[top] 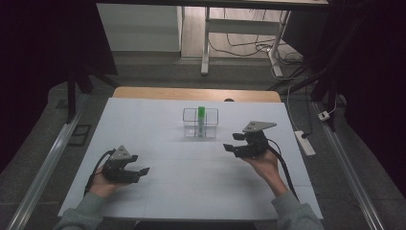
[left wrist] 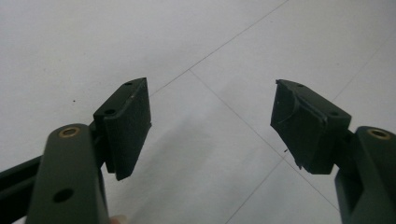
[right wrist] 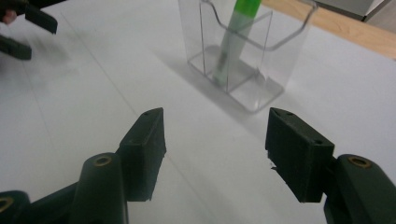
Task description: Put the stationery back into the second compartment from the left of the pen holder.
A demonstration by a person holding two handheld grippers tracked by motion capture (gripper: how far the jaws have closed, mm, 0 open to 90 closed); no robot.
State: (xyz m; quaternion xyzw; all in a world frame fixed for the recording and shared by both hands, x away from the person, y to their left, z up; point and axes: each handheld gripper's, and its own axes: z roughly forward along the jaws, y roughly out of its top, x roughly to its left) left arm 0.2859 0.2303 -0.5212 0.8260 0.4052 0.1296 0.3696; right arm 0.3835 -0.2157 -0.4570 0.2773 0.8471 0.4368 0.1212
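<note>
A clear plastic holder (top: 200, 122) with two compartments stands at the middle back of the white table. A green marker (top: 201, 116) leans upright inside it; in the right gripper view the marker (right wrist: 236, 35) sits in the holder (right wrist: 275, 56) ahead of the jaws. My right gripper (top: 233, 142) hovers to the right of the holder and a little nearer, jaws open and empty (right wrist: 215, 140). My left gripper (top: 142, 173) rests at the near left of the table, jaws wide open over bare table (left wrist: 212, 123), nothing between them.
The white table (top: 191, 191) carries faint seam lines. A wooden strip (top: 143, 92) runs along its far edge. Behind it stand desk legs and cables on the floor, with a power strip (top: 305, 143) at the right. The left gripper (right wrist: 28, 28) shows at the right gripper view's top left.
</note>
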